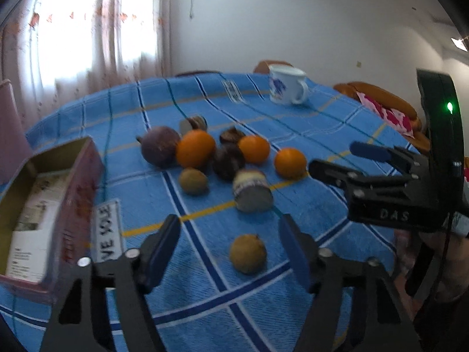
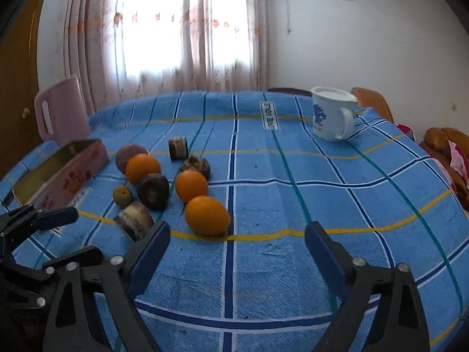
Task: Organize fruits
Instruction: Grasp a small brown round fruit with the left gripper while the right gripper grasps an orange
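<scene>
Fruits lie in a cluster on the blue checked tablecloth [image 1: 293,111]: three oranges [image 1: 195,149] [image 1: 253,149] [image 1: 290,162], a purple round fruit [image 1: 160,149], dark brown fruits [image 1: 228,161], two small brownish-green fruits [image 1: 193,180] [image 1: 248,253] and short cut cane pieces [image 1: 252,194]. My left gripper [image 1: 230,234] is open, with the nearest brownish-green fruit between its fingers, not gripped. My right gripper [image 2: 237,246] is open and empty above the cloth, just right of the nearest orange [image 2: 207,215]; it also shows in the left wrist view [image 1: 334,158].
An open pink tin box [image 1: 44,205] stands at the left, also in the right wrist view [image 2: 58,173]. A white mug [image 2: 332,114] stands at the far right. A pink jug-like object [image 2: 60,108] stands at the far left. Chairs stand beyond the table edge.
</scene>
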Demonstrator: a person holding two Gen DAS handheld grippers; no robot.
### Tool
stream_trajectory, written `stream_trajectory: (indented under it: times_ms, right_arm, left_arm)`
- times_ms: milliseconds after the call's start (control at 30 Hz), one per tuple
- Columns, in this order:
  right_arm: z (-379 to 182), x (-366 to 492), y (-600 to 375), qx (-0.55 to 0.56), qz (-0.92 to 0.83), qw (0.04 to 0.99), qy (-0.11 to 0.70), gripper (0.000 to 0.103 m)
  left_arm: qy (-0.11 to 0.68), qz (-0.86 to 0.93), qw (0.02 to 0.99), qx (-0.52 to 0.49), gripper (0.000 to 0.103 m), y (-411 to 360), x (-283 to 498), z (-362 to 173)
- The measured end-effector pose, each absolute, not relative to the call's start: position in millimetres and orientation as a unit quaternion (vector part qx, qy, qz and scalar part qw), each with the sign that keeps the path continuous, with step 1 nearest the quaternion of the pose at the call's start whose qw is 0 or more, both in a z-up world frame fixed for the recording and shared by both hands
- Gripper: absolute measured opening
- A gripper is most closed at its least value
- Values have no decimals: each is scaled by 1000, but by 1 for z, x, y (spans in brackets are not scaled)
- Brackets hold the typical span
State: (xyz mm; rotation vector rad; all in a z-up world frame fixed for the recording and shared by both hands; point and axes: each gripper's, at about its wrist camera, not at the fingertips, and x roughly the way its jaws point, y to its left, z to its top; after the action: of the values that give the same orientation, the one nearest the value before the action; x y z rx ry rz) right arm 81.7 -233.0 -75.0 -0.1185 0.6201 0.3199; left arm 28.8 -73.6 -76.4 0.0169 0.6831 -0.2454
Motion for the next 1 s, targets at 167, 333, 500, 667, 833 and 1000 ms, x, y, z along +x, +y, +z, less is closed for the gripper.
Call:
stream_trajectory:
  times_ms: [167,333,500,667,833,1000]
  right_arm:
    - [-80,86,-230,-63,166,930,323,76]
    - [-73,86,-216,-94,179,924,326,76]
    - [-74,103,-205,-105,181,915,345,63]
    - [-90,118,-205,-90,205,896,383,42]
    - [-84,109,-210,-81,213,906,357,41]
    - [-74,94,-215,-76,212,918,325,41]
  left_arm:
    - [354,-139,925,0,53,-76,30,-84]
    - [363,-157,919,-2,31,-75,30,-87]
    - [365,-171,915,-15,27,-72,31,-88]
    - [366,-181,912,-24,27,-70,32,-87]
    - [361,-187,913,-23,27,-70,30,-86]
    - [345,-181,921,-28,27,-61,24,-78]
